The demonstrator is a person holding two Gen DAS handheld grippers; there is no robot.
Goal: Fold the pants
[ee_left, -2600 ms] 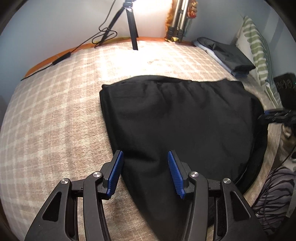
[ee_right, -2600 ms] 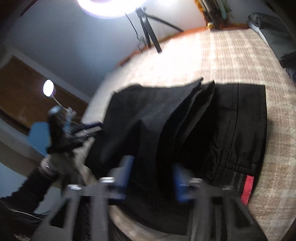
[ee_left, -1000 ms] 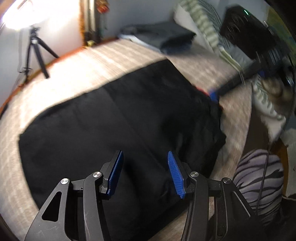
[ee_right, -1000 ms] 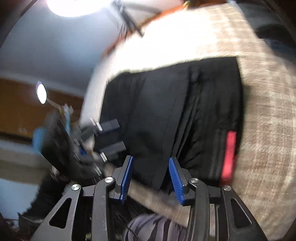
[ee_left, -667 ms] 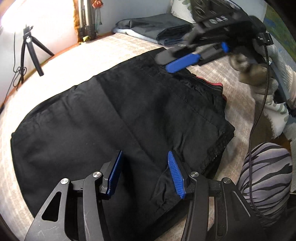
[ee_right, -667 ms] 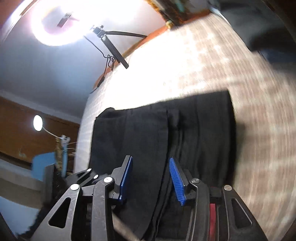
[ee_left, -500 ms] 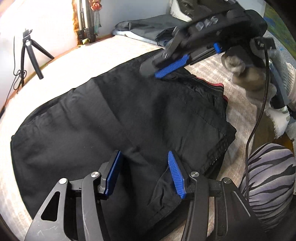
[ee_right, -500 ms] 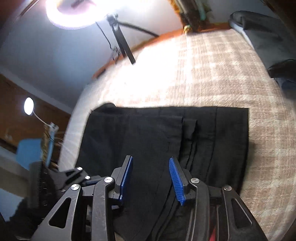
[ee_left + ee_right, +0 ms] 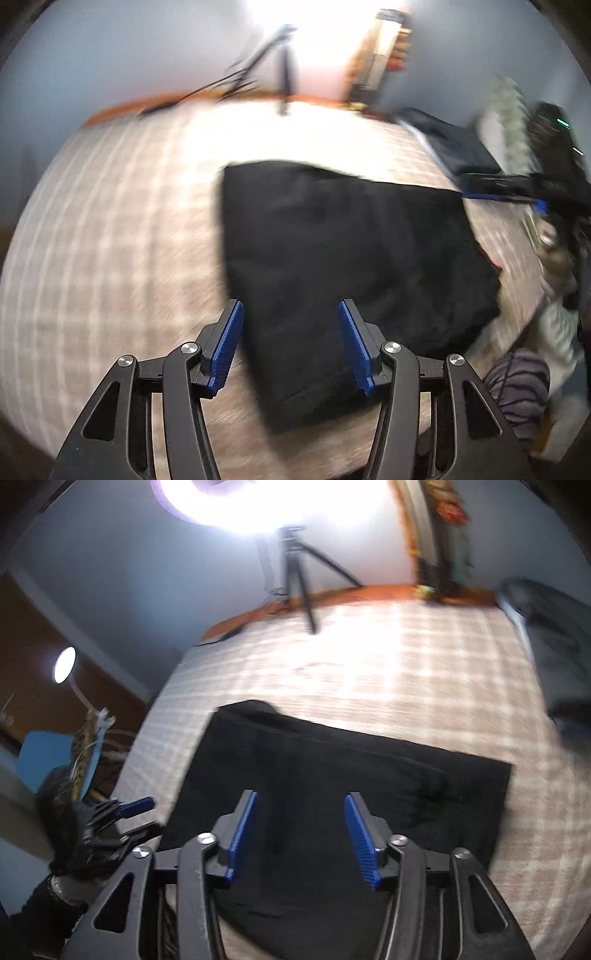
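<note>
**Folded black pants lie flat on the plaid bed, both sets of fingers apart above them**

Plaid bedspread (image 9: 110,229) in beige and white covers the bed, lit hard by a ring light (image 9: 236,502) on a tripod (image 9: 299,579) at the far edge. On this cover lie the black pants (image 9: 343,240), folded into a compact, roughly rectangular stack, flat on the bed, with a sliver of red showing at its right edge in the left wrist view.

The left gripper (image 9: 291,339) hangs over the near left corner of the stack. Its blue fingers (image 9: 229,343) stand apart and have just been opening; the left one sits over the stack's left edge, the right one over black cloth, and nothing is clamped between them.

The right gripper (image 9: 301,836) is over the near middle of the pants (image 9: 332,786). Its fingers (image 9: 362,842) are also apart, just opened wider, with cloth seen behind the gap but not pinched.

Each view catches the other gripper at its side edge, off the side of the pants. A dark folded pile (image 9: 454,147) and a striped pillow (image 9: 509,122) lie at the far right of the bed. Both pictures are blurred.
</note>
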